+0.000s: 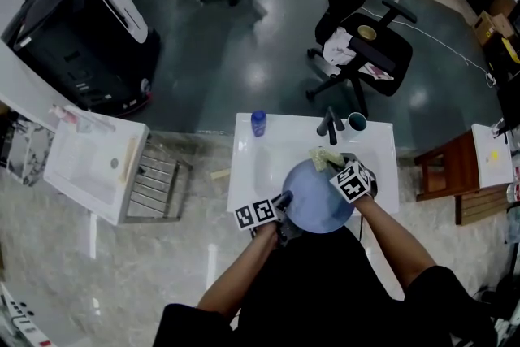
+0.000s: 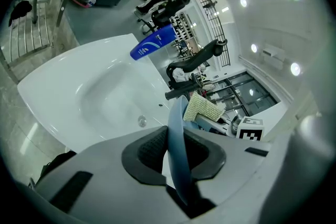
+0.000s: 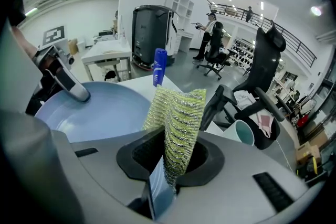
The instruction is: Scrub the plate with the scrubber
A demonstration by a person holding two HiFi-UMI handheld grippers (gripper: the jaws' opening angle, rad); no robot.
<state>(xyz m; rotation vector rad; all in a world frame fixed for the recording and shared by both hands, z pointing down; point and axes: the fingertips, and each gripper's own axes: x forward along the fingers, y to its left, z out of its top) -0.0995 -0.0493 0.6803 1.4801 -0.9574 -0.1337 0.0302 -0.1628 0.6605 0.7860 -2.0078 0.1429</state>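
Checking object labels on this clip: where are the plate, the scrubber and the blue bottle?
plate (image 1: 313, 206): head view, middle of its blue face.
scrubber (image 3: 176, 118): right gripper view, ribbed cloth above the jaws.
bottle (image 1: 258, 123): head view, its top.

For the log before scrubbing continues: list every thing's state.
plate: held by its rim above the sink.
scrubber: pinched in the right gripper.
left gripper: shut on plate.
right gripper: shut on scrubber.
bottle: standing upright.
cup: upright.
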